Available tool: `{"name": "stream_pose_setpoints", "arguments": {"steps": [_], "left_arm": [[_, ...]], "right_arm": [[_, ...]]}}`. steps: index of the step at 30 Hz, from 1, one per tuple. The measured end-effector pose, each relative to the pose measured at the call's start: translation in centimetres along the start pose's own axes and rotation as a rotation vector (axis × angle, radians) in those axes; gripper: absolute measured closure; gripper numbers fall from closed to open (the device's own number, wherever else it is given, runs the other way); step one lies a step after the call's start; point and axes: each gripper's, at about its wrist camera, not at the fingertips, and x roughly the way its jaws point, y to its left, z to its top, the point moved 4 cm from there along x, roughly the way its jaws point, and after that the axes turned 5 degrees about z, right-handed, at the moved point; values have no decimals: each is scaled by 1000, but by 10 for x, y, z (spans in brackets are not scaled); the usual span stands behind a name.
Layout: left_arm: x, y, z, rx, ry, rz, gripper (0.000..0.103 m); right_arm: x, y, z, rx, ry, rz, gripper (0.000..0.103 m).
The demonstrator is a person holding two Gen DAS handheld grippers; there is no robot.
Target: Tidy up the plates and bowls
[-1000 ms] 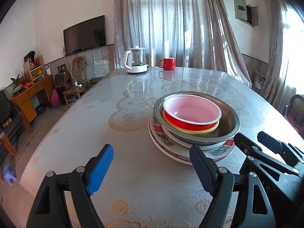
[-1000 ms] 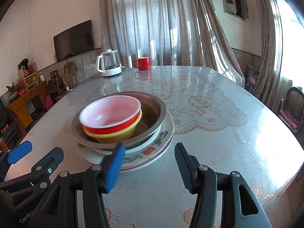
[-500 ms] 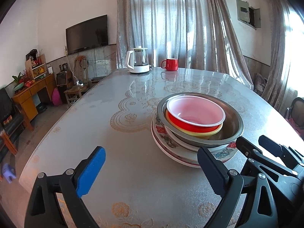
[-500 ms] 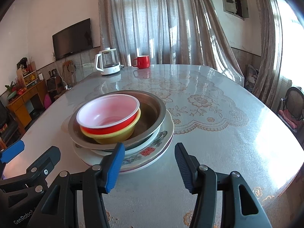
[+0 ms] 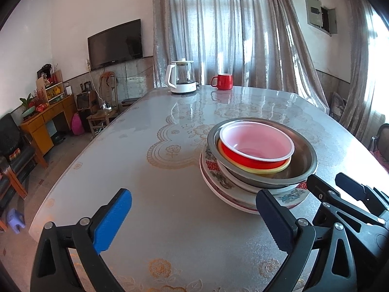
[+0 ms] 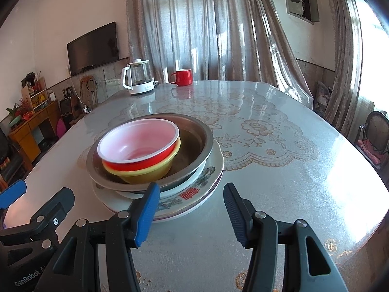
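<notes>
One stack stands on the table. A red bowl (image 5: 255,146) (image 6: 138,146) with a white inside sits in a yellow bowl (image 6: 150,172), inside a steel basin (image 5: 306,160) (image 6: 194,136), on patterned plates (image 5: 218,182) (image 6: 194,192). My left gripper (image 5: 192,221) is open and empty, low over the table to the front left of the stack. My right gripper (image 6: 192,209) is open and empty, just in front of the plates' near rim. Each gripper also shows in the other's view.
A white kettle (image 5: 181,77) (image 6: 138,80) and a red mug (image 5: 222,81) (image 6: 182,76) stand at the table's far edge. The table (image 6: 279,182) has a glossy lace-patterned cover. A chair (image 6: 374,138) stands at the right, cabinets and a TV at the left.
My left gripper has opened wider and drawn back a little from the stack. My right gripper has hardly moved. The stack has not moved.
</notes>
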Motion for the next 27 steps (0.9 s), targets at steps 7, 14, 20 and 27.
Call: {"name": "stream_pose_setpoints", "arguments": {"steps": [7, 14, 20, 27], "left_arm": [[-4, 0, -1, -1, -17, 13, 0], [-4, -1, 0, -1, -17, 10, 0], [1, -4, -1, -2, 3, -8, 0], [6, -7, -1, 1, 7, -11, 0]], "right_arm": [[-2, -1, -1, -2, -1, 0, 48], [-2, -2, 1, 2, -5, -3, 48], [-1, -3, 1, 6, 0, 1, 47], [2, -8, 2, 22, -7, -5, 43]]}}
